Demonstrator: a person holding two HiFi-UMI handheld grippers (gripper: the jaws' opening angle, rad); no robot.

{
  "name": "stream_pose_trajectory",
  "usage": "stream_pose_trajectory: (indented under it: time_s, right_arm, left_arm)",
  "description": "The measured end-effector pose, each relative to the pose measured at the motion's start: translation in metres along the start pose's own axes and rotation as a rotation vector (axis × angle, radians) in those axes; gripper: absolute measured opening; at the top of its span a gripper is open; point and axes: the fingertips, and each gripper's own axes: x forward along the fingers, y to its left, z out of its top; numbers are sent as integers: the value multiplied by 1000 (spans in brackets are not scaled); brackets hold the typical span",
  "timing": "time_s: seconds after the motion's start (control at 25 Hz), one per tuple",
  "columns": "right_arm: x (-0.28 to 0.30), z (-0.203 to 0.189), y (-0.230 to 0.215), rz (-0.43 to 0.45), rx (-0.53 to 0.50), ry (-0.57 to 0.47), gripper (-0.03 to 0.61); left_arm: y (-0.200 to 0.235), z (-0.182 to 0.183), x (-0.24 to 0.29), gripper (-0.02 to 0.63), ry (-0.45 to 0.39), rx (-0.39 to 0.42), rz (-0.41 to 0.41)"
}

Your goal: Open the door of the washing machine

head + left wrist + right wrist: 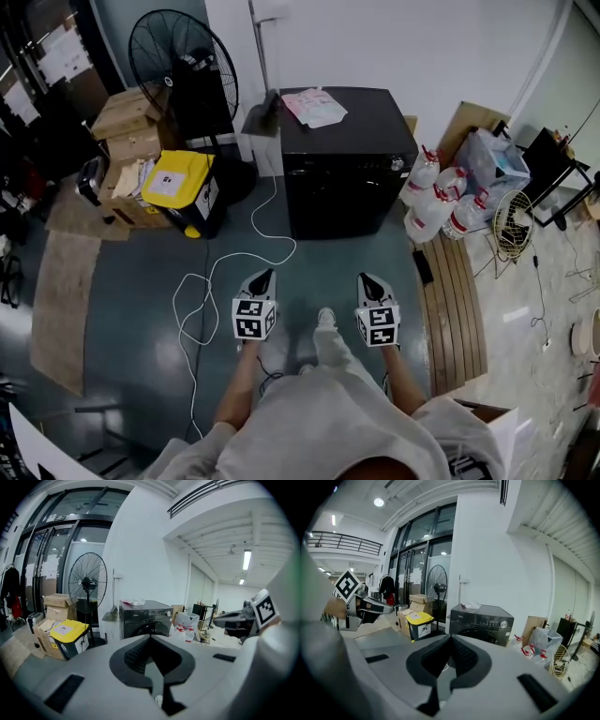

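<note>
The black washing machine (pixel 347 159) stands against the white wall with a pink-and-white paper (pixel 314 106) on its top. In the right gripper view its round front door (pixel 477 634) looks closed below the control panel. My left gripper (pixel 265 274) and right gripper (pixel 364 278) are held side by side over the blue-grey floor. Both point at the machine, a good step short of it. In the left gripper view the left gripper (pixel 150 637) has its jaws together with nothing between them. The right gripper (pixel 451 637) looks the same, and the washing machine (pixel 145 618) lies beyond the tips.
A pedestal fan (pixel 183 66), cardboard boxes (pixel 127 117) and a yellow-lidded bin (pixel 183 187) stand left of the machine. A white cable (pixel 225 281) loops across the floor by my left gripper. Water jugs (pixel 436 197), wooden boards (pixel 455 300) and a wire basket (pixel 514 225) are at the right.
</note>
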Motion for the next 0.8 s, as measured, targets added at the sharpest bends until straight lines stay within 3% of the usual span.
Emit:
stream_pose_trajectory:
  time_s: [0.4, 0.72, 0.8]
  right_arm:
    - [67, 14, -32, 16, 20, 3, -2]
    - [144, 40, -77, 50, 16, 12, -2]
    - [164, 48, -87, 63, 12, 11, -2]
  left_arm:
    - [20, 20, 69, 8, 23, -2, 4]
    - [37, 57, 140, 11, -6, 9, 3]
    - [40, 65, 159, 59, -10, -7, -16]
